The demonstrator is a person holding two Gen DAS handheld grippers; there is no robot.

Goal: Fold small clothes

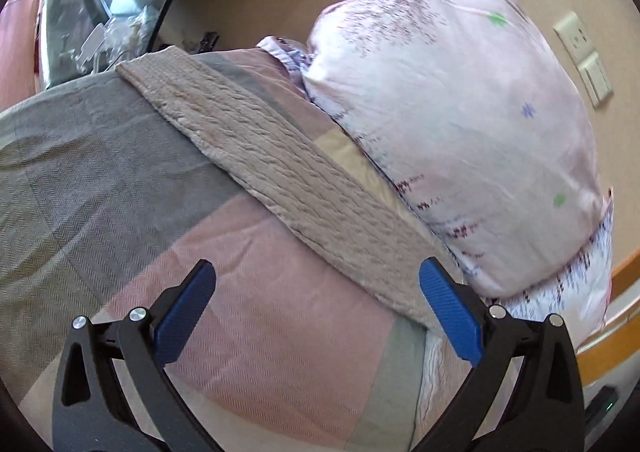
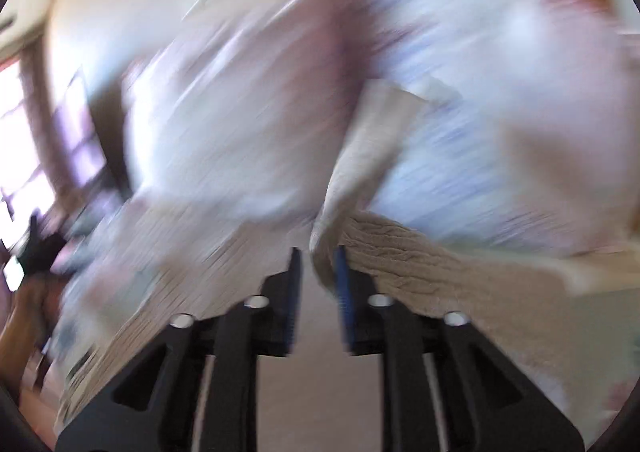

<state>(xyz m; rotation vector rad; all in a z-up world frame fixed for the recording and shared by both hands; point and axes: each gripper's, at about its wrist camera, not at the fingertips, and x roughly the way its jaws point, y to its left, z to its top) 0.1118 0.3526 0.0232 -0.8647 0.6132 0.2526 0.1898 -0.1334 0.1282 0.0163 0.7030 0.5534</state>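
Observation:
A beige ribbed knit cloth [image 1: 280, 180] lies as a long folded strip across the bed, running from the far left to my left gripper's right finger. My left gripper [image 1: 316, 300] is open and empty, just above the pink and grey bedspread [image 1: 272, 332]. In the right wrist view, which is motion-blurred, my right gripper [image 2: 317, 276] is nearly closed and pinches a raised fold of the same beige cloth [image 2: 400, 264] between its blue pads; the cloth hangs to both sides of it.
A large pink patterned pillow [image 1: 460, 124] leans against the beige wall right behind the cloth. Wall switches [image 1: 584, 56] sit at the right. A wooden bed frame edge [image 1: 612, 340] is at the lower right. A cluttered window area [image 1: 92, 12] is at the far left.

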